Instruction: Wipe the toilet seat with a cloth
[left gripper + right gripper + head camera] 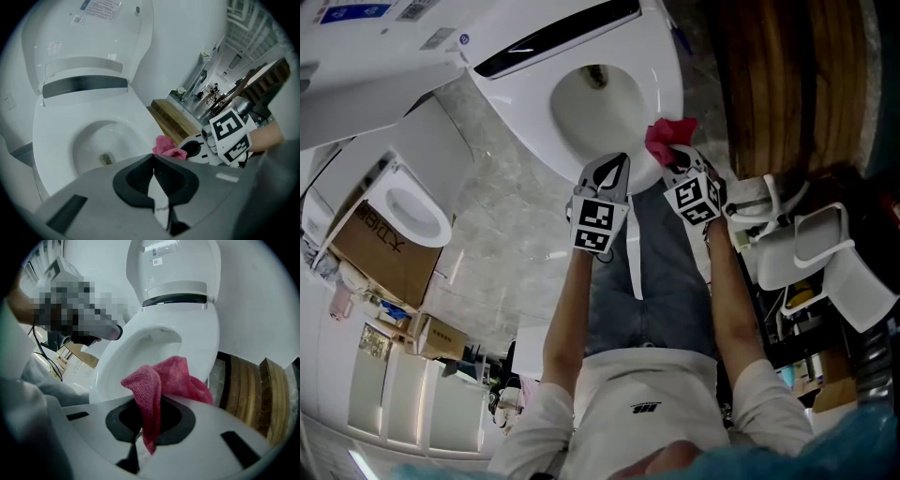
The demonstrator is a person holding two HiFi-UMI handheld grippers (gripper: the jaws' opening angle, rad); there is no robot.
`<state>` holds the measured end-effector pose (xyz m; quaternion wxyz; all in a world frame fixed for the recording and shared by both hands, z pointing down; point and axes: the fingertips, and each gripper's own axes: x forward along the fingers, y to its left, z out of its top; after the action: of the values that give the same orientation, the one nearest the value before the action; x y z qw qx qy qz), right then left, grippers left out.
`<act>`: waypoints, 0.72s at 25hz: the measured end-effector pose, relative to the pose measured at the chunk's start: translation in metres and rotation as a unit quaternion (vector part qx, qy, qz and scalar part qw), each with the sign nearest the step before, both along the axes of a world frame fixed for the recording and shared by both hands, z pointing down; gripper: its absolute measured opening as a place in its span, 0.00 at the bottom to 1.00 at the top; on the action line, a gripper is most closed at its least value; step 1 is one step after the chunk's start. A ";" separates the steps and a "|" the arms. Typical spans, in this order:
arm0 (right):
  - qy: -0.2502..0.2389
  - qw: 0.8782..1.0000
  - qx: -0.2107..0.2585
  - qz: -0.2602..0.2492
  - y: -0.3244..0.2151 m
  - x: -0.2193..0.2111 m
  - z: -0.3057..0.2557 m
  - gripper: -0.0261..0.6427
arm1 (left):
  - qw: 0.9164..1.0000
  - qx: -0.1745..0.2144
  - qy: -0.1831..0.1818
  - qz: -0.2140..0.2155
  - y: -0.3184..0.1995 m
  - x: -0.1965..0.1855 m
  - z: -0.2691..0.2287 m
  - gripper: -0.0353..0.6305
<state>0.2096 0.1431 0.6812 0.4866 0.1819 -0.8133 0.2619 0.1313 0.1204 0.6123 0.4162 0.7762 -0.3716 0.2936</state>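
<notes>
The right gripper (146,425) is clamped on the pink cloth (164,378), just over the front edge of the toilet seat (201,345); the left gripper (153,174) is closed, empty. Best lower the cloth flat, then sweep round the rim
</notes>
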 end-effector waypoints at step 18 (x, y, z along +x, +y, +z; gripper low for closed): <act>0.012 0.999 0.035 0.024 -0.070 -0.016 -0.001 0.07 | 0.999 0.019 0.011 -0.030 -0.052 -0.016 -0.002 0.07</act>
<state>0.1937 0.0734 0.6806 0.4832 0.2215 -0.8116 0.2424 0.1149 0.0680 0.6106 0.4143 0.7758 -0.3953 0.2651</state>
